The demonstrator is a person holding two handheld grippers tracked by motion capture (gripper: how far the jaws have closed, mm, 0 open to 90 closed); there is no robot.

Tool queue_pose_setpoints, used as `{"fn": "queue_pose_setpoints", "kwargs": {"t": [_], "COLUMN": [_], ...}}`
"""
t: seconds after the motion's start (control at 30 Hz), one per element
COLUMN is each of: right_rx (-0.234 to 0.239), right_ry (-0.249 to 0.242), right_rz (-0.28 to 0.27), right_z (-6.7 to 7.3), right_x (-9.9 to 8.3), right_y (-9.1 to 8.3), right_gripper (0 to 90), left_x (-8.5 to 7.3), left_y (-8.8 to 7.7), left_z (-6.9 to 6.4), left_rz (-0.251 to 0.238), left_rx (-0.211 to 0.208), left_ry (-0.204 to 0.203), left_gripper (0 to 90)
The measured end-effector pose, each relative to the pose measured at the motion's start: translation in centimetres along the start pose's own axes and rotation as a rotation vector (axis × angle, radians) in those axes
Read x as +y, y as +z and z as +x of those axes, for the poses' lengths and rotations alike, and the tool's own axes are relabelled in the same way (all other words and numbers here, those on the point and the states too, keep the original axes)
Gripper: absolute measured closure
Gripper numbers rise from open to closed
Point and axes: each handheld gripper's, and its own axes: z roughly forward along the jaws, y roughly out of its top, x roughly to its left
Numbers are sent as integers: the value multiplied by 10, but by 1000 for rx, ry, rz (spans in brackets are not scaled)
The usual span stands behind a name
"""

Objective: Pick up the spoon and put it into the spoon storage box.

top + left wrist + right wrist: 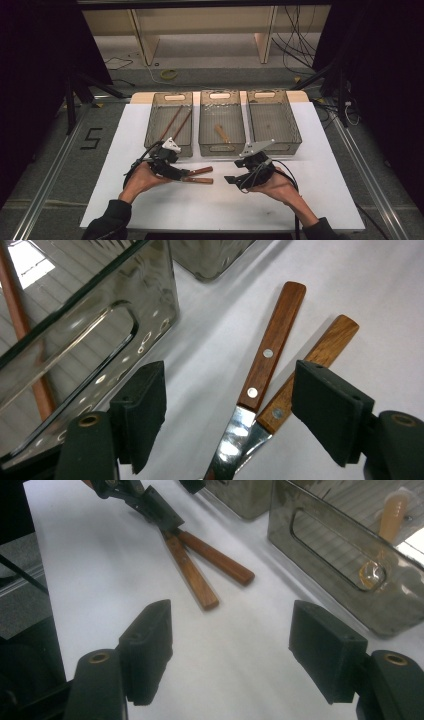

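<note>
high view | floor marking [92, 138] reads "5" | bins [222, 122] unlabelled

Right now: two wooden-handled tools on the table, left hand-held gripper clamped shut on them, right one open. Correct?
Not quite. The left hand-held gripper is open, its jaws standing either side of the two tools without closing on them, as the left gripper view shows. The rest holds: the tools lie on the table and the right hand-held gripper is open.
</note>
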Motion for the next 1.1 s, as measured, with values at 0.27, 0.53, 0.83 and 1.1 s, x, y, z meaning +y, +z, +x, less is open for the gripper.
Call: {"fn": "queue_pose_setpoints", "kwargs": {"t": [0.27,0.53,0.83,1.1], "right_rx": [8,21,26,33], "right_ry": [22,33,39,42], "right_rz": [-12,-8,-11,-6], "right_z": [-2,-2,-3,-3], "right_x": [-10,-18,-22,-25], "right_y": [-5,-5,-8,-6], "right_gripper": [342,324,313,313], "left_x": [5,6,9,12], "left_y": [8,16,22,24], "left_z": [-2,2,3,1], "left_rz": [28,62,91,115], "left_rx": [2,0,-5,-20], "left_ry": [17,13,29,39], "left_gripper": [308,323,357,393]}}
